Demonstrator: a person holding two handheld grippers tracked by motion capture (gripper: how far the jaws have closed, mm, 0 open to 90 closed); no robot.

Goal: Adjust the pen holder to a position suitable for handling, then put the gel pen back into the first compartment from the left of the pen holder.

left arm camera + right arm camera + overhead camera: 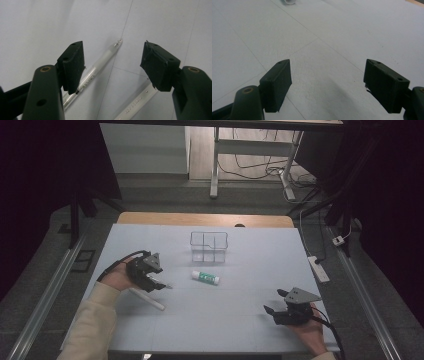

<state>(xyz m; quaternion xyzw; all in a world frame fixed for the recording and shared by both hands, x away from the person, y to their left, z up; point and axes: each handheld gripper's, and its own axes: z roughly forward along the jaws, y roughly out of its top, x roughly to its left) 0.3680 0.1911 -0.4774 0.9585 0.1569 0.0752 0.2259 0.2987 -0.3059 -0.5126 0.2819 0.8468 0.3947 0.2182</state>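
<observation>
My left gripper (159, 281) hovers low over the left part of the white table, jaws pointing down and standing open. In the left gripper view a clear pen (101, 63) lies on the table between the jaws of my left gripper (112, 62), close by the left pad and touched by neither. A second white stick (136, 103) with small print lies under the right jaw; in the high view the white stick (147, 299) shows just below that hand. My right gripper (277, 302) rests open near the table's front right, with nothing between the jaws of the right gripper (327, 75).
A clear divided box (209, 246) stands at the middle back of the table (250, 270). A white glue stick with a green label (205, 277) lies in front of it. Its white end (290, 2) shows at the top of the right gripper view.
</observation>
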